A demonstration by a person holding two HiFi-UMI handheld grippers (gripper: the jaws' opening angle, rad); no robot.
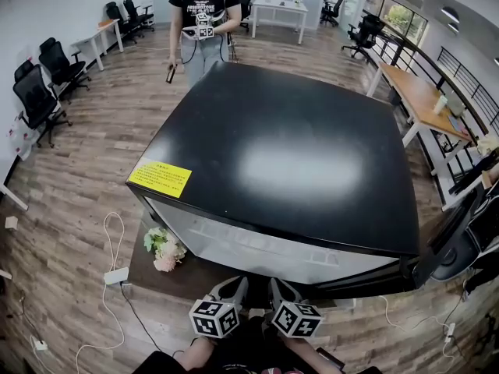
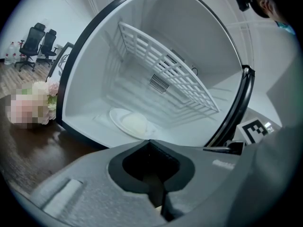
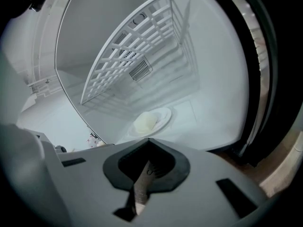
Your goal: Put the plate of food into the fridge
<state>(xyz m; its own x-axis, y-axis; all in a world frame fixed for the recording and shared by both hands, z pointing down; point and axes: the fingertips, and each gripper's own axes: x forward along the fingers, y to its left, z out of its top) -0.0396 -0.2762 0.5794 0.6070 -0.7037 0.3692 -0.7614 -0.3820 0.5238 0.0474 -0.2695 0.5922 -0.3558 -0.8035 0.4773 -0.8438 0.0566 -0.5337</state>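
Now the plate of food (image 2: 130,123) sits on the floor of the open fridge (image 1: 281,154), so my left claw (image 2: 154,188) and right claw (image 3: 142,181) hang just outside it, both pinched together on nothing, leaving, I reckon, only the door (image 1: 448,244) to close.

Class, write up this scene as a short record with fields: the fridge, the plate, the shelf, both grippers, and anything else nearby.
Fridge: black-topped fridge, door open
Plate: white plate on the fridge floor, pale food on it
Shelf: wire shelf above the plate, nothing on it
Grippers: left gripper and right gripper, jaws together, holding nothing, in front of the opening
Nearby: flowers left of the fridge; person standing beyond it
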